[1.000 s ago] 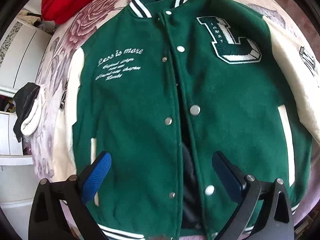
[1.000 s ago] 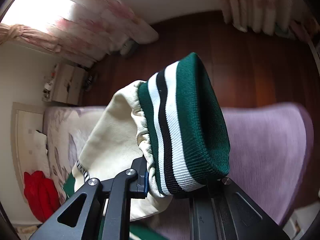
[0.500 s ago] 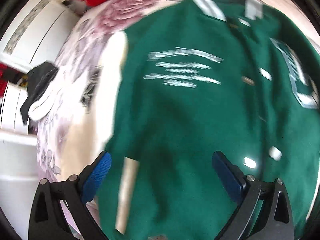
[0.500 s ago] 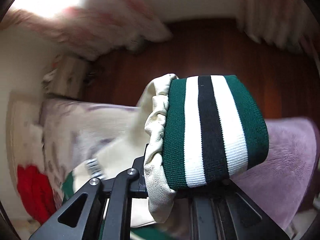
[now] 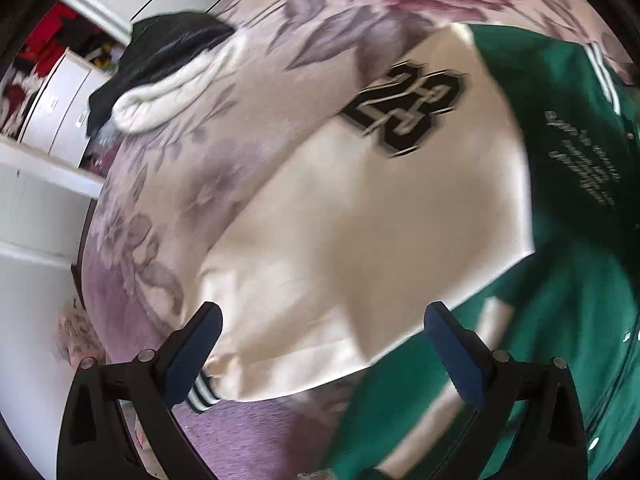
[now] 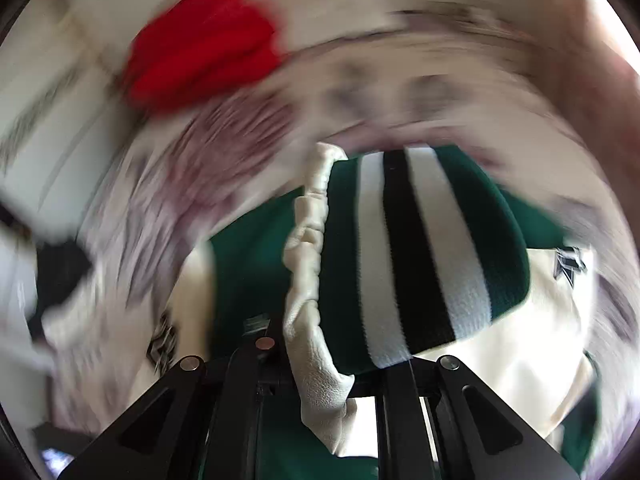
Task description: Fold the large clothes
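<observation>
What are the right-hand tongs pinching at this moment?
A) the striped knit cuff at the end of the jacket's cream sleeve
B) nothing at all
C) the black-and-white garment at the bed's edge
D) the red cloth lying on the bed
A: in the right wrist view the right tongs are shut on the green, white and black striped cuff, with gathered cream sleeve leather bunched beside it.

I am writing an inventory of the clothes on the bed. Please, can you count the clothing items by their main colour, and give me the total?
Green with cream sleeves: 1, the varsity jacket, its striped cuff held in the right gripper
Red: 1, the red garment
Black and white: 1, the black and white bundle, which may be more than one piece
Total: 3
</observation>
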`<state>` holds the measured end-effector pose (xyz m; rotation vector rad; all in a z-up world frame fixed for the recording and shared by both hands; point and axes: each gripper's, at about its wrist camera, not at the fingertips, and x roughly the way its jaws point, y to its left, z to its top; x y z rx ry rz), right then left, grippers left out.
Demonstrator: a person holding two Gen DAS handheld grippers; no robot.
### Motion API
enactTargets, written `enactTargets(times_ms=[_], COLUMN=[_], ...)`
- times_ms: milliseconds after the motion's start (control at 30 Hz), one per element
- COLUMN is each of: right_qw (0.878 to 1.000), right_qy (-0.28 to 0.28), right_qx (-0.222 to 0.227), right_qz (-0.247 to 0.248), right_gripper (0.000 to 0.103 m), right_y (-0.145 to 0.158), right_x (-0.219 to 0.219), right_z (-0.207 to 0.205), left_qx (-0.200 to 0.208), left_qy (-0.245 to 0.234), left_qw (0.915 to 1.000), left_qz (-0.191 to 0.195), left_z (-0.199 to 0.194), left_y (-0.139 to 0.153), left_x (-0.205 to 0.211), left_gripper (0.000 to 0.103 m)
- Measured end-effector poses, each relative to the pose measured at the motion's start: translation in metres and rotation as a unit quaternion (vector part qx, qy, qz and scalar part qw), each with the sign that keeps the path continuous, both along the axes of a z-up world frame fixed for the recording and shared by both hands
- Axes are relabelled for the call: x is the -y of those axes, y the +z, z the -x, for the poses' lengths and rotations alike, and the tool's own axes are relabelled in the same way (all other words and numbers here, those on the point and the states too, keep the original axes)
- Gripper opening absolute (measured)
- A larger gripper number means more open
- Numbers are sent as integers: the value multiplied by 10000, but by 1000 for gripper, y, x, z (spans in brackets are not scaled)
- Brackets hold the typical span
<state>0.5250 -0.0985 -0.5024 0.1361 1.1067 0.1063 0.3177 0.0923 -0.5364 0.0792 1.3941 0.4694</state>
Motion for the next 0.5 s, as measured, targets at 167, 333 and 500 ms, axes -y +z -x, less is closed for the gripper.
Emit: enactTargets(times_ms=[167, 333, 500], right_qw=[9814, 9629, 9032], right_qy=[1228, 88, -2371], right_qx=[-1469, -1512, -1746], right_qz=[-119, -2236, -3123], right_gripper=[21, 79, 80], right_y=[-93, -62, -73], right_x=[-84, 34, 217], right_z=[24, 70, 147], left_qx=[-157, -42, 188], left_qy=[129, -23, -143], left_qw=[9998, 9999, 9992], left_qz=[81, 166, 312], left_z=[12, 14, -1], left_y=[-7, 6, 25], left_x=[-18, -12, 9], left_gripper=[103, 103, 103])
